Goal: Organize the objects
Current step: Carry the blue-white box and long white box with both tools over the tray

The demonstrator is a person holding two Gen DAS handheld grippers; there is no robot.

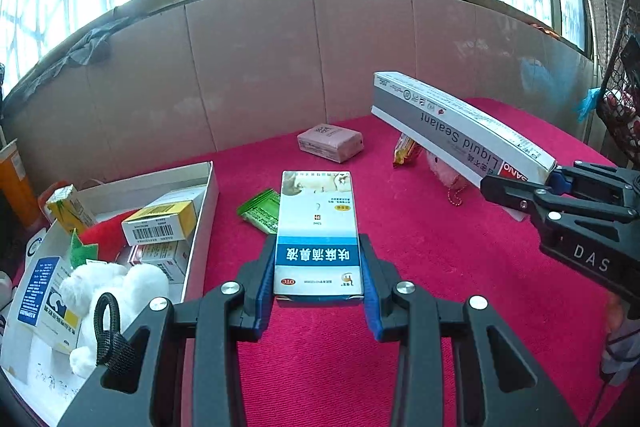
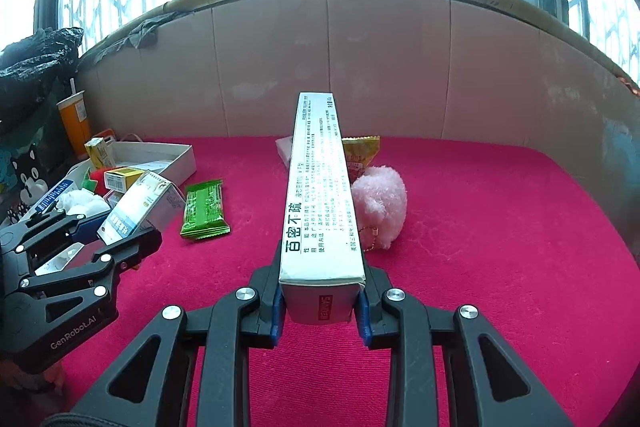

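My left gripper [image 1: 319,275] is shut on a blue-and-white medicine box [image 1: 316,227], held above the red cloth just right of the white tray [image 1: 202,227]. It also shows in the right wrist view [image 2: 140,211], in the left gripper [image 2: 120,235]. My right gripper [image 2: 320,291] is shut on the end of a long white Liquid Sealant box [image 2: 320,187], held level above the cloth. In the left wrist view that box [image 1: 460,123] sticks out to the left from the right gripper [image 1: 532,187].
The tray holds several medicine boxes [image 1: 160,223], a white plush toy [image 1: 112,291] and a red plush. On the cloth lie a green packet [image 2: 204,207], a pink plush [image 2: 380,207], a yellow snack packet [image 2: 360,151] and a pink box [image 1: 330,143]. A padded wall runs behind.
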